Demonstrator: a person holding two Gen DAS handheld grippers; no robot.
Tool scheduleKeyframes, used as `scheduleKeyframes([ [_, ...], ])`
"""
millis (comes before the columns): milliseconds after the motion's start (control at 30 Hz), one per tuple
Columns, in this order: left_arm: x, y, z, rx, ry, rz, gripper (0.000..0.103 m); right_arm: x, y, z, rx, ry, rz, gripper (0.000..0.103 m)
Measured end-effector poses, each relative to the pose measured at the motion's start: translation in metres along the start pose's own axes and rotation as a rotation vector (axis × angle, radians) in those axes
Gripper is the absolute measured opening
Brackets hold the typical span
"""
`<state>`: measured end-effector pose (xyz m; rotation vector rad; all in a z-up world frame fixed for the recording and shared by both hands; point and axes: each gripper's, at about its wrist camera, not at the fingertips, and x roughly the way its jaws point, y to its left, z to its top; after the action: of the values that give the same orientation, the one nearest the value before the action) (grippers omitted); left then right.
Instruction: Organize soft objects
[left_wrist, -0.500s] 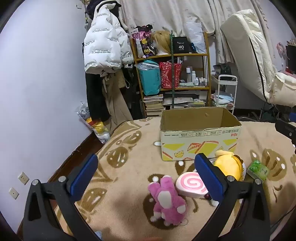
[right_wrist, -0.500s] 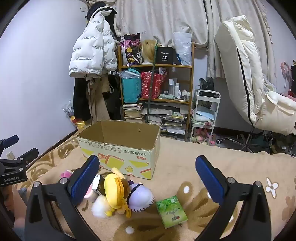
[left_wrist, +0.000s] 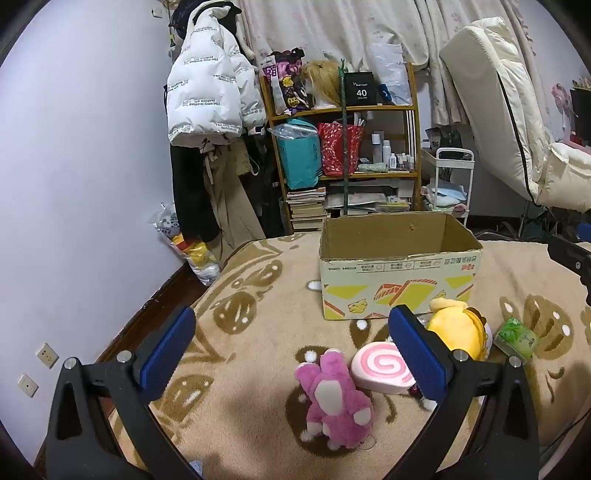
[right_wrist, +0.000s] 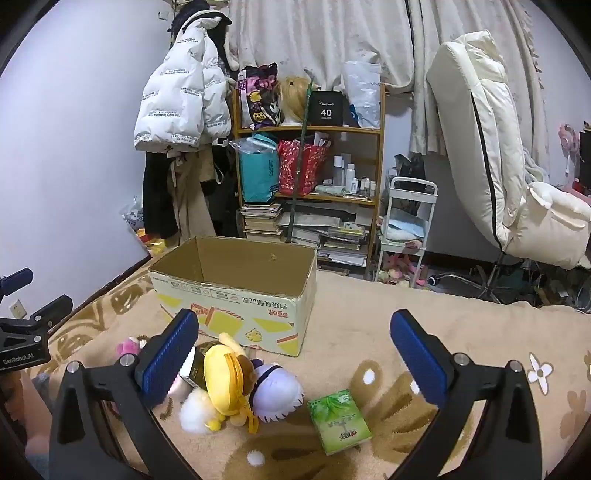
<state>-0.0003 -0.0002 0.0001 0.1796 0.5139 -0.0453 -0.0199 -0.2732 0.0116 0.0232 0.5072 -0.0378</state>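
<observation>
On a beige carpet (left_wrist: 258, 295) with brown motifs, an open cardboard box (left_wrist: 399, 273) stands upright, its inside showing only bare walls. Behind it, against the curtain, a wooden shelf unit (right_wrist: 310, 173) carries bags, books and bottles; a white padded jacket (left_wrist: 207, 92) hangs to its left. In front of the box lie the soft objects, all outside it: a yellow plush (right_wrist: 225, 384) close to the box's front wall, touching a lavender-and-white plush (right_wrist: 277, 391); a pink plush (left_wrist: 332, 398) lying on the carpet nearer the left camera; and a pink spiral-patterned cushion (left_wrist: 380, 365) just beside it, between the pink and yellow toys. A green tissue pack (right_wrist: 340, 421) lies flat, near the lavender plush but apart from it. The left tongs (left_wrist: 291, 350) are spread wide above the pink plush, gripping nothing. The right tongs (right_wrist: 295, 354) are likewise spread wide above the yellow plush and tissue pack, empty.
</observation>
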Motion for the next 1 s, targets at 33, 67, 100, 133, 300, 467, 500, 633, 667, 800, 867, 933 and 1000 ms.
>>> scheduleKeyframes([
  [33,0.0003,-0.0001,0.0000,0.001,0.001,-0.001,0.103,0.0001,-0.0002,0.0007,0.002,0.000,-0.001,0.103],
  [67,0.0003,-0.0002,0.0000,0.001,0.002,-0.001,0.103,-0.0005,-0.0002,0.0017,0.005,0.001,-0.002,0.103],
  [100,0.0002,-0.0002,0.0000,0.001,0.001,0.000,0.103,0.0005,-0.0010,0.0006,0.008,0.002,-0.003,0.103],
  [133,0.0001,-0.0001,0.0000,0.001,0.001,0.000,0.103,0.0018,-0.0012,-0.0005,0.010,0.005,-0.004,0.103],
  [300,0.0004,-0.0003,0.0000,0.002,0.002,-0.002,0.103,0.0033,-0.0024,0.0004,0.014,0.012,-0.003,0.103],
  [467,0.0002,0.0000,0.0000,0.001,0.001,-0.002,0.103,0.0050,-0.0021,-0.0025,0.009,0.013,-0.009,0.103],
  [500,0.0003,0.0000,0.0000,0.001,0.002,-0.002,0.103,0.0053,-0.0016,-0.0017,0.009,0.014,-0.009,0.103],
  [633,0.0003,-0.0001,0.0001,0.001,0.002,-0.002,0.103,0.0062,-0.0019,-0.0020,0.011,0.017,-0.011,0.103],
  [667,0.0004,-0.0001,0.0001,0.002,0.003,-0.001,0.103,0.0057,-0.0020,-0.0021,0.010,0.015,-0.010,0.103],
  [800,0.0004,-0.0001,-0.0001,0.002,0.006,-0.001,0.103,0.0058,-0.0027,-0.0019,0.011,0.015,-0.008,0.103],
  [867,0.0032,0.0009,-0.0038,0.002,0.006,-0.001,0.103,0.0058,-0.0020,-0.0018,0.011,0.016,-0.008,0.103],
  [933,0.0033,0.0009,-0.0040,0.001,0.006,0.000,0.103,0.0059,-0.0017,-0.0023,0.010,0.016,-0.012,0.103],
  [1000,0.0032,0.0008,-0.0037,0.002,0.007,-0.002,0.103,0.0064,-0.0018,-0.0027,0.013,0.020,-0.012,0.103],
])
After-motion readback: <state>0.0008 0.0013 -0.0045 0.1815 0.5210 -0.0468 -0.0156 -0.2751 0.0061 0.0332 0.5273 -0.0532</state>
